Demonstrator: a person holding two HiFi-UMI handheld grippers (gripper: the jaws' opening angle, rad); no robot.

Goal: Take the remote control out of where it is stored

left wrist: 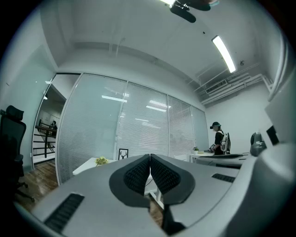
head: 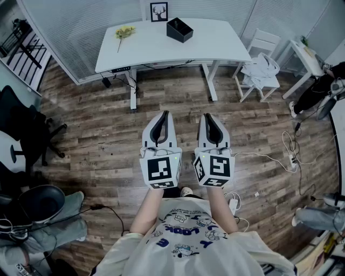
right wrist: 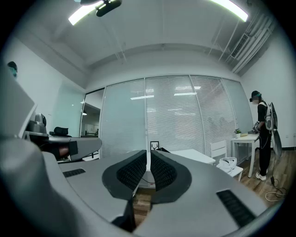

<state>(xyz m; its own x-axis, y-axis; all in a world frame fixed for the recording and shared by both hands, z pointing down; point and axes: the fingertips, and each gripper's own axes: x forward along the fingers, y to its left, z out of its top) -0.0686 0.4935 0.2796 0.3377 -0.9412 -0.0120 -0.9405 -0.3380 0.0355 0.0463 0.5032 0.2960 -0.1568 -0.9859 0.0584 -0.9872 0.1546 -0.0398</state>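
The person's shirt point(head: 188, 242) filled the bottom of the head view, and the white table point(head: 161, 51) stood well apart across the room. The left gripper point(head: 163, 116) and right gripper point(head: 208, 116) were held side by side, each with its jaws closed on nothing. No remote control showed; it probably lay in the black box point(head: 179, 29) on that table. Nothing was done yet: approach, reach and lift all remained.

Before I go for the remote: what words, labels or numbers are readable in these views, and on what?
"LOOK": blue print on the person's white T-shirt, read with some doubt; the other letters there are cut off.
Square markers on the left tool and right tool: patterns, no words.
Black-framed deer picture: no text.
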